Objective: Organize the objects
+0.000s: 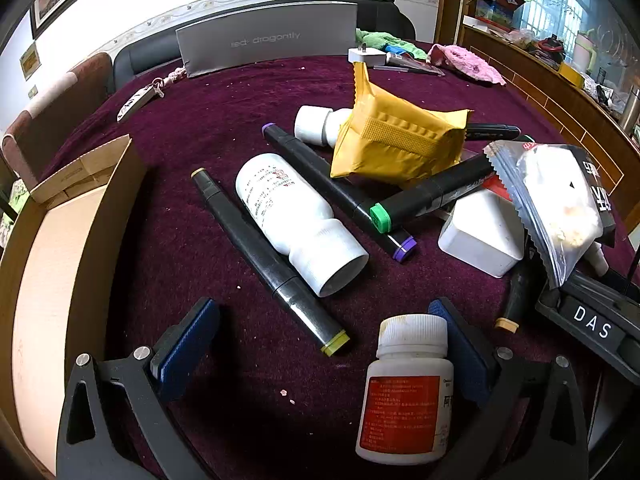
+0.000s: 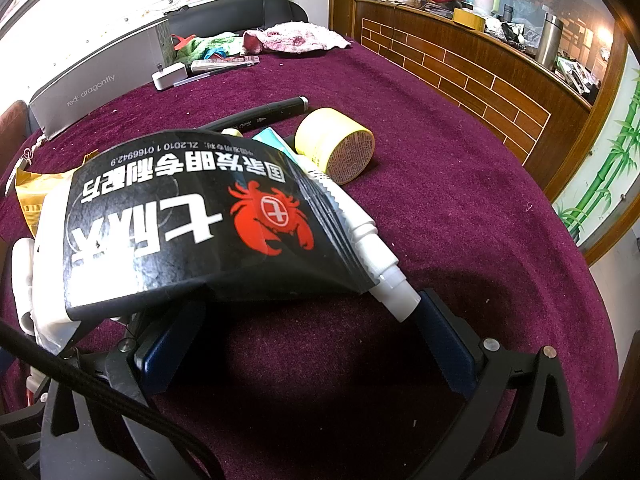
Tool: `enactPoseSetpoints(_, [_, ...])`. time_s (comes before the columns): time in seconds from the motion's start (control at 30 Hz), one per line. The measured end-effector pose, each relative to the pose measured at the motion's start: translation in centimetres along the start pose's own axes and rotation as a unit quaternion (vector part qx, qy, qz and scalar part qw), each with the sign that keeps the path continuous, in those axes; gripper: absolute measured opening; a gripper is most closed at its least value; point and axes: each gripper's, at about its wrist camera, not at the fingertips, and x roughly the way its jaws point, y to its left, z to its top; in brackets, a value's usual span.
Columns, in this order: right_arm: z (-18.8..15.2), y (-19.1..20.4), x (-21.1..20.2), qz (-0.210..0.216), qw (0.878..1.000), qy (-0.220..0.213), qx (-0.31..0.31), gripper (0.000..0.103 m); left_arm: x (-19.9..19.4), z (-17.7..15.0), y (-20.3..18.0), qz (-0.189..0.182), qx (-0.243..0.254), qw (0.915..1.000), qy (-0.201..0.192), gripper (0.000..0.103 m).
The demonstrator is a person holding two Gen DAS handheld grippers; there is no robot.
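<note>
Table (image 1: 192, 240): purple cloth fills both views; the whole pile sits on it, centre to right in the left wrist view.
Box (image 1: 60, 264): cardboard, open, left edge of the left wrist view. The inside that shows is bare. Judged to be the bin for sorting, though nothing confirms it.
Progress: judged at the very start. Nothing seen in the box, everything loose on the cloth.
Black pouch (image 2: 192, 216): crab print, centre-left of the right wrist view, draped over other items and over that gripper's left finger.
Yellow pouch (image 1: 396, 144): upper centre, lying on a marker and against a small white bottle (image 1: 320, 124).
Long white bottle (image 1: 296, 220): on its side, centre, between 2 markers.
Red-label bottle (image 1: 408, 392): upright, lower centre, just beside the left gripper's right-hand pad.
White block (image 1: 480, 236): right of centre, partly under the pouch.
Yellow tub (image 2: 336, 144): on its side, upper centre of the right wrist view.
Markers (image 1: 272, 256): at least 4, crossing each other; exact count cannot be told.
White tube (image 2: 380, 264): pokes from under the black pouch, cap end close to the right pad; contact unclear.
Left gripper (image 1: 320, 344): jaws spread wide, pinching nothing.
Right gripper (image 2: 308, 344): jaws spread wide, no grip.
Left to do: all items, as far as shown.
</note>
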Motion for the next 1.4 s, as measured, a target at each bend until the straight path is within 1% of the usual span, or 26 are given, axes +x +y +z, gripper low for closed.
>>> enactPoseSetpoints(1.4, [0.02, 0.03, 0.01, 0.0, 1.0, -0.001, 0.0, 0.103, -0.21, -0.33, -0.49, 0.003, -0.009, 1.0, 0.0, 0.101])
